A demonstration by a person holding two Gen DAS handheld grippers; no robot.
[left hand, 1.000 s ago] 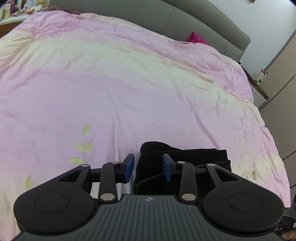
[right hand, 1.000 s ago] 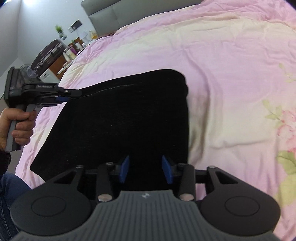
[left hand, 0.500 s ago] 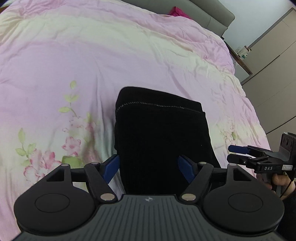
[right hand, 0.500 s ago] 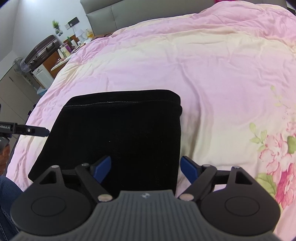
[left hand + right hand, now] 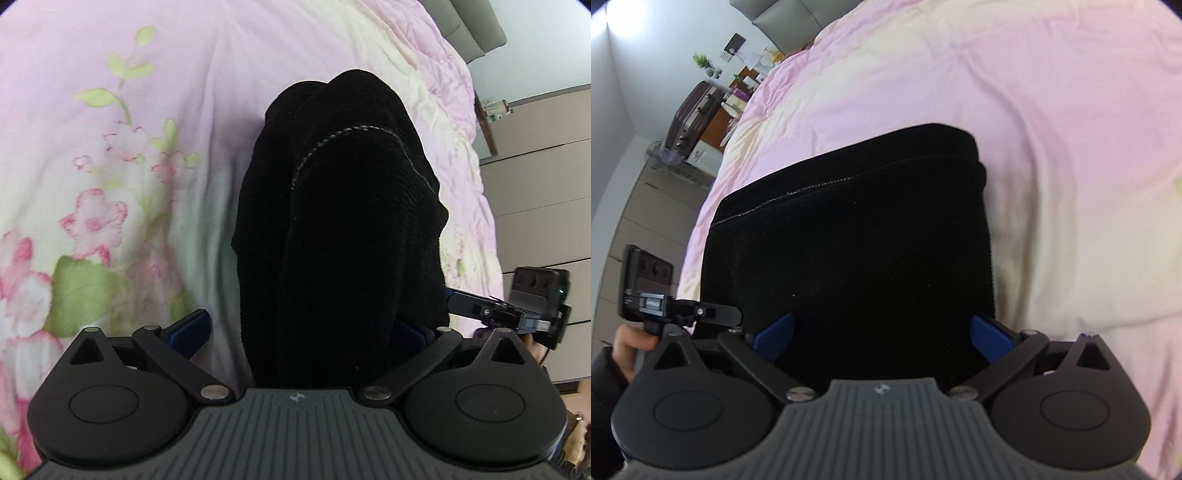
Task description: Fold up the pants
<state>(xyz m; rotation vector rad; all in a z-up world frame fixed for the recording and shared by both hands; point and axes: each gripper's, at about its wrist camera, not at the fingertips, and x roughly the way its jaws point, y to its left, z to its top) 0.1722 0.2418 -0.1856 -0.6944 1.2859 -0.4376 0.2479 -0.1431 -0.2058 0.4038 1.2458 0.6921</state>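
Observation:
The black pants point(image 5: 343, 221) lie folded in a thick bundle on the pink floral bedspread point(image 5: 110, 147). My left gripper point(image 5: 303, 332) is open, its blue fingers spread on either side of the bundle's near end. In the right wrist view the pants point(image 5: 849, 240) fill the middle, with a stitched seam across the top layer. My right gripper point(image 5: 882, 336) is open too, its blue fingers wide apart over the pants' near edge. Each gripper shows in the other's view: the right one point(image 5: 480, 310) and the left one point(image 5: 713, 314), both at the bundle's side.
The bedspread point(image 5: 1052, 129) stretches far around the pants. A grey headboard point(image 5: 469, 22) is at the far end. A suitcase point(image 5: 690, 118) and cluttered furniture stand beside the bed. Wardrobe doors point(image 5: 535, 184) stand on the other side.
Both grippers opened from nearly closed and moved down close to the folded pants. The pants now sit between each gripper's spread fingers.

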